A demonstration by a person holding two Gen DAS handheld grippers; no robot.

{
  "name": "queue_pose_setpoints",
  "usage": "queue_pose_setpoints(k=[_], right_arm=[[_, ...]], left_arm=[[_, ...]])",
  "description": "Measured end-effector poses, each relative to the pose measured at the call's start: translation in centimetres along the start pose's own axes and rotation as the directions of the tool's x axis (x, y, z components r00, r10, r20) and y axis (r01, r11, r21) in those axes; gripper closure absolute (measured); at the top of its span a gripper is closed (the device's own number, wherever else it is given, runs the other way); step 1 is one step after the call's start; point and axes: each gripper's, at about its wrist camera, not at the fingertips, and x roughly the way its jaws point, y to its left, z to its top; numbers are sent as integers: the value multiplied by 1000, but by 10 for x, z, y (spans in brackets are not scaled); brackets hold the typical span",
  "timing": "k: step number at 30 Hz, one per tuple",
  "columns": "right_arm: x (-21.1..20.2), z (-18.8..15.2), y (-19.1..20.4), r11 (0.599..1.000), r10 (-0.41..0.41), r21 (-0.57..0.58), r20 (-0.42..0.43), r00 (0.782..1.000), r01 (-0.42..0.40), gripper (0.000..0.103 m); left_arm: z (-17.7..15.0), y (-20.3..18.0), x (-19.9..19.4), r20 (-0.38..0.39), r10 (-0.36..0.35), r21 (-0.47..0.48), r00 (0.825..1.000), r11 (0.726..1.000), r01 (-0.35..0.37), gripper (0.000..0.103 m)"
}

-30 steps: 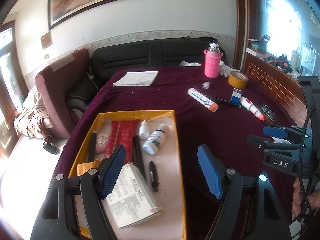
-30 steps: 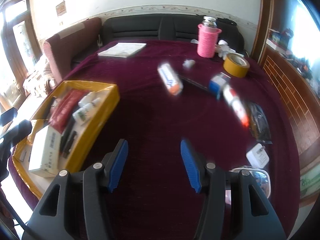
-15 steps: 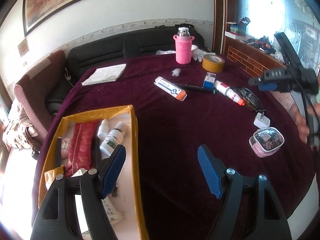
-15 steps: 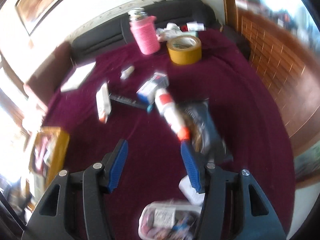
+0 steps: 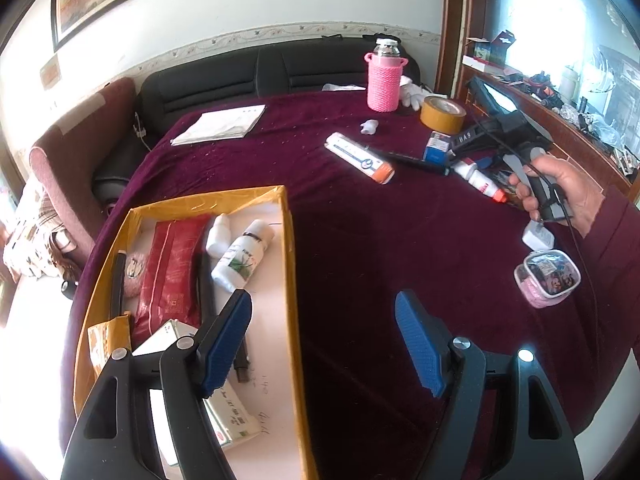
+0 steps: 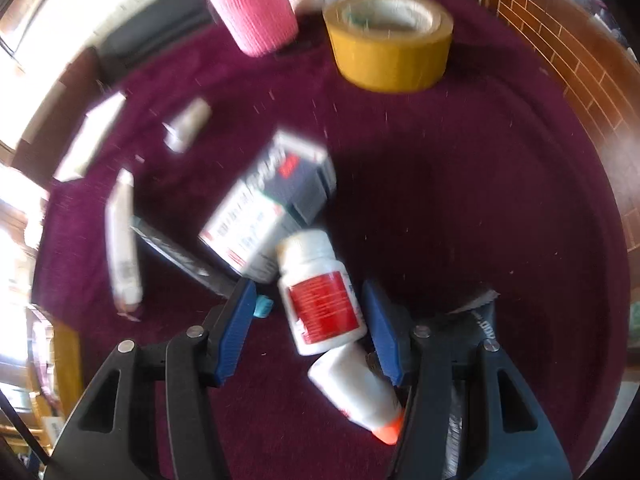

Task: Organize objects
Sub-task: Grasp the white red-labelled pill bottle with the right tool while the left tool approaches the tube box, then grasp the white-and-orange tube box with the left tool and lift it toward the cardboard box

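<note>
A: What sits between the right hand-held gripper fingers?
B: One white bottle with a red label, lying on the maroon table; the jaws are closing, pads not pressing it. A second white bottle with an orange tip lies just beside.
A: And beyond?
B: One blue-and-white box, one yellow tape roll, one pink-sleeved flask.
A: The left hand-held gripper?
B: Jaws apart, empty, over the edge of one yellow tray holding two white bottles.
</note>
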Motion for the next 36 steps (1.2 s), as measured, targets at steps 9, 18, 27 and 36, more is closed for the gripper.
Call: queue_pose_setpoints(k=[9, 18, 27, 36], right_arm=[[-36, -76, 15, 990, 114, -74, -46, 992, -117, 71], [-46, -137, 5, 957, 291, -46, 81, 953, -288, 57], [-66, -145, -19, 881, 466, -10, 204, 861, -474, 51], [-74, -143, -27, 823, 545, 26, 244, 802, -567, 47]], left_arm=[[31, 5, 29, -21, -84, -88, 996, 993, 82, 34], [127, -16, 107, 30, -73, -219, 997, 973, 77, 34], [164, -25, 210, -120, 77, -271, 990, 957, -107, 34], [169, -57, 257, -146, 190, -178, 971, 960, -215, 33]])
